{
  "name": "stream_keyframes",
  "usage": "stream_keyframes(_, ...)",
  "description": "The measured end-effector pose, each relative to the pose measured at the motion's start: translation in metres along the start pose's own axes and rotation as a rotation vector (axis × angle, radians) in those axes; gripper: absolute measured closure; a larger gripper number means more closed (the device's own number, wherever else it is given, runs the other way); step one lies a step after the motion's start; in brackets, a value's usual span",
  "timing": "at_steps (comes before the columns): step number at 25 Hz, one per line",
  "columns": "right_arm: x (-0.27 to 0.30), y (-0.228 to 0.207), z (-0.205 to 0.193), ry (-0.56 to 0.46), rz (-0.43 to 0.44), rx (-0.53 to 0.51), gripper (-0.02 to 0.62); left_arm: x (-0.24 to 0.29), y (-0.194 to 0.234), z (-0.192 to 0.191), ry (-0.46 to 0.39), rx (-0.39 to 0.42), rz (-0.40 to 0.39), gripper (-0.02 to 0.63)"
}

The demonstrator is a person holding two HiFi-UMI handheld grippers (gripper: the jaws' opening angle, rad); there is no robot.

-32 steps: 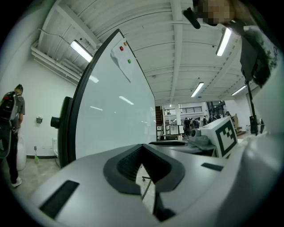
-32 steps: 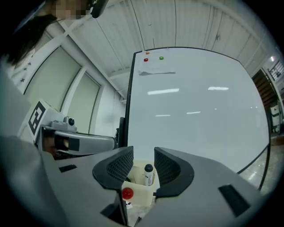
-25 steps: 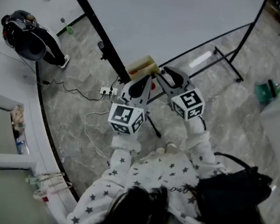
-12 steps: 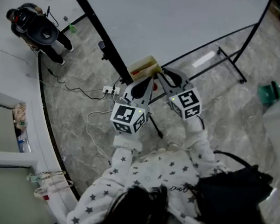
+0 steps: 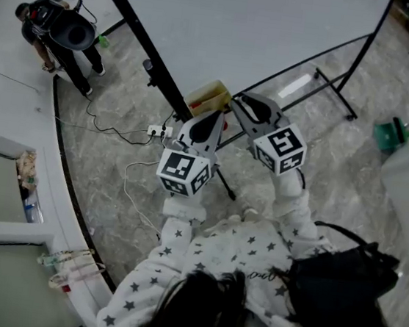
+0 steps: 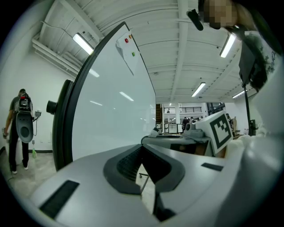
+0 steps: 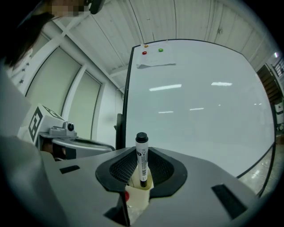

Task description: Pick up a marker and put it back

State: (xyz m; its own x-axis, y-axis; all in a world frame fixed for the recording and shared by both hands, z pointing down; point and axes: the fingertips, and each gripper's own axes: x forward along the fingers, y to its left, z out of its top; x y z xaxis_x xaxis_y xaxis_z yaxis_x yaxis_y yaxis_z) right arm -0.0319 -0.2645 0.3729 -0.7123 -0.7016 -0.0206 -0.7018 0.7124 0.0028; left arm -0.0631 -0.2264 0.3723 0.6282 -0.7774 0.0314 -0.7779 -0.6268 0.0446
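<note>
The right gripper [image 7: 142, 174], whose jaws have just been closing, grips a black-capped marker [image 7: 141, 153] upright over the cream pen holder [image 7: 138, 201] (its contents mostly hidden) by the whiteboard [image 7: 199, 111]. The left gripper [image 6: 147, 170] gapes empty.

A big open-plan office or lab hall: a rolling whiteboard [image 5: 243, 30] on a black frame, marbled floor [image 5: 323, 159] beneath it, a power strip [image 5: 159, 131] by its foot, ceiling strip lights [image 6: 84, 43] overhead.
</note>
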Motion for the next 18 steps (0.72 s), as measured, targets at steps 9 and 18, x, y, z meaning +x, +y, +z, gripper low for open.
stream_keyframes(9, -0.031, 0.017, 0.075, -0.068, 0.049, -0.016, 0.514, -0.015, -0.02, 0.049, -0.054, 0.027, -0.036, 0.604)
stream_keyframes(18, -0.052, 0.03, 0.099, -0.123, 0.063, -0.029, 0.514, -0.031, -0.029, 0.084, -0.12, 0.059, -0.028, 0.605)
